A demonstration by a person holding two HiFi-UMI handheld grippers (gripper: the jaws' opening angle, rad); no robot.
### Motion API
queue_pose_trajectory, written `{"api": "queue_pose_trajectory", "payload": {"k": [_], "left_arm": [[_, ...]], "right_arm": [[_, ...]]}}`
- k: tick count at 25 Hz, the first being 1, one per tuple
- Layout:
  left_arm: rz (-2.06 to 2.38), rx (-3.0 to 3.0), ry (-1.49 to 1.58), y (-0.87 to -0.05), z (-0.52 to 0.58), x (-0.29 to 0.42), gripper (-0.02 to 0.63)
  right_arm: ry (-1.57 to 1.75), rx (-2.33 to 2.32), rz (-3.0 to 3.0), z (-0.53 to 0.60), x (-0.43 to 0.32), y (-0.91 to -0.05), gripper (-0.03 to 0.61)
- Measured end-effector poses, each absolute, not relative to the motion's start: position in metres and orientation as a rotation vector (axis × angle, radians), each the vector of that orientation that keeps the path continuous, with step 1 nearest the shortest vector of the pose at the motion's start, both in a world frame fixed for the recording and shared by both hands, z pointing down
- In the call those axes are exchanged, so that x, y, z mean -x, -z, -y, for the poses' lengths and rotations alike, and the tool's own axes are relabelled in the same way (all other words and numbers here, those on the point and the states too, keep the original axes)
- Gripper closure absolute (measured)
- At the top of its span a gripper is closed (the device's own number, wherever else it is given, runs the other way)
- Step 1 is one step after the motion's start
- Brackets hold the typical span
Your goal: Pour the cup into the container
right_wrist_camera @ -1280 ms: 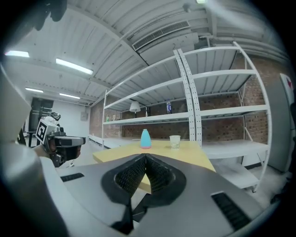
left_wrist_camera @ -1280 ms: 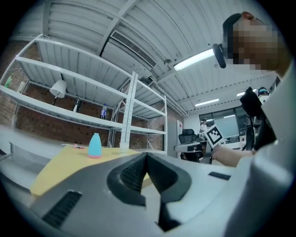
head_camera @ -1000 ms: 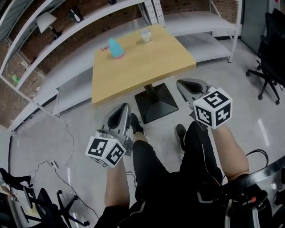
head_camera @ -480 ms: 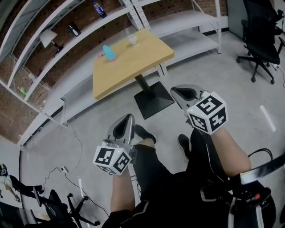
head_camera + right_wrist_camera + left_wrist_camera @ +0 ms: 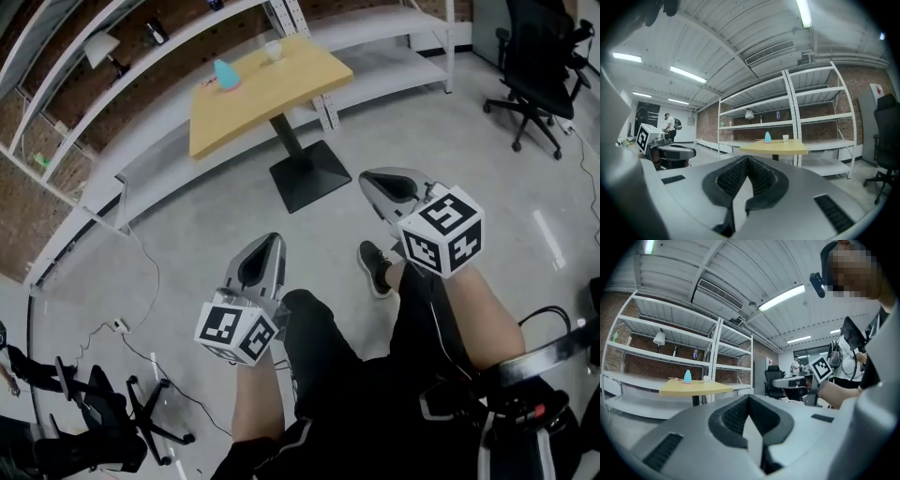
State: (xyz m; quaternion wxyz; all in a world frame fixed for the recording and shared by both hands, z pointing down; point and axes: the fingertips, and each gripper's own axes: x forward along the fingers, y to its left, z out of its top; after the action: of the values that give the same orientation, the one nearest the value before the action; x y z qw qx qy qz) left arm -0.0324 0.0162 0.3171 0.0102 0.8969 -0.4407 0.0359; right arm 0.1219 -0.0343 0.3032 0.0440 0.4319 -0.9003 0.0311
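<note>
— So, where is the cup?
— On the yellow counter [image 5: 272, 98], well away from me; the cup [image 5: 273, 50] is small and pale, looks see-through, and stands upright near the far edge.
— And the other thing?
— The teal container [image 5: 225, 74] stands on the same top, near the cup but not touching it; it tapers, narrower at the top.
— Your grip?
— My left tongs [image 5: 272, 242] are pressed fully together with nothing between them; my right tongs [image 5: 368, 178] are likewise closed and empty; I hold both over the grey floor [image 5: 187, 225].
</note>
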Motion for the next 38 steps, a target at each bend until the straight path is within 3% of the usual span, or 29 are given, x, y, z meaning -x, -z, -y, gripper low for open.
{"api": "queue_pose_trajectory", "payload": {"k": [38], "left_arm": [[1.442,-2.71,-0.113,-0.329,-0.501,-0.007,0.612]], "right_arm": [[-0.089,-1.233,2.782,-0.455,-0.162,-0.301,0.577]]}}
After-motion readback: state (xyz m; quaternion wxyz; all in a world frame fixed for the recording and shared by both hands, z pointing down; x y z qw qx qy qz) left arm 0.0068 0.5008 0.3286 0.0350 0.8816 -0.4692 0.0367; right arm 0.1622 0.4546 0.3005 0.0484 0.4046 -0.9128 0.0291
